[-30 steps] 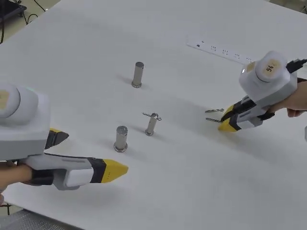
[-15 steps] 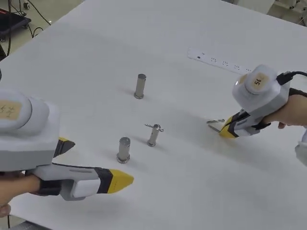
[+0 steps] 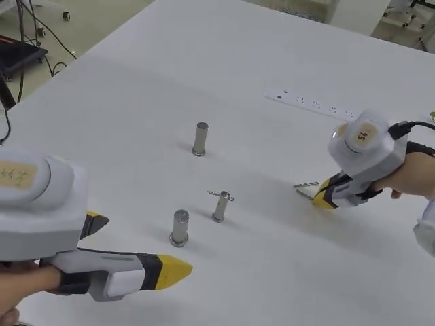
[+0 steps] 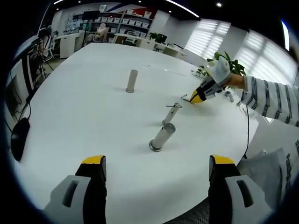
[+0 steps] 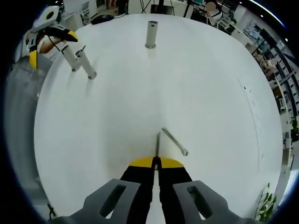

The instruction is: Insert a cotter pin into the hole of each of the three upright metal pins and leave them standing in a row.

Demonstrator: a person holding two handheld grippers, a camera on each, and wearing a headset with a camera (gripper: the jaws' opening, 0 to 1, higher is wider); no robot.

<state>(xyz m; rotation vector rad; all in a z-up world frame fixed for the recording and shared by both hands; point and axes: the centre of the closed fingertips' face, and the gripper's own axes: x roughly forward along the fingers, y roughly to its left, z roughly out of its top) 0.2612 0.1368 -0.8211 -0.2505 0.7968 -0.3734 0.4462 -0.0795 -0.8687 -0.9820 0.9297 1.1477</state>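
Three upright metal pins stand mid-table: a bare far pin [image 3: 200, 138] [image 4: 132, 80] [image 5: 151, 34], a middle pin [image 3: 220, 206] [image 4: 171, 113] [image 5: 87, 65] with a cotter pin through its top, and a bare near pin [image 3: 180, 227] [image 4: 161, 136]. My right gripper [image 3: 318, 197] [image 5: 157, 161] rests low on the table at the right, shut on a cotter pin [image 5: 158, 142] that sticks straight out of its tips. A second cotter pin [image 3: 306, 184] [image 5: 174, 141] lies loose beside it. My left gripper [image 3: 139, 243] [image 4: 156, 163] hovers open, short of the near pin, with nothing between its fingers.
A white power strip [image 3: 309, 104] lies at the far side of the white table [image 3: 122, 102]. The table's left edge drops to a floor with cables. A person's striped sleeve [image 4: 266, 100] reaches in behind the right gripper.
The head camera has tilted, so the whole picture slid down. The right gripper stays by the two cotter pins and sits a little lower. The left gripper has barely moved.
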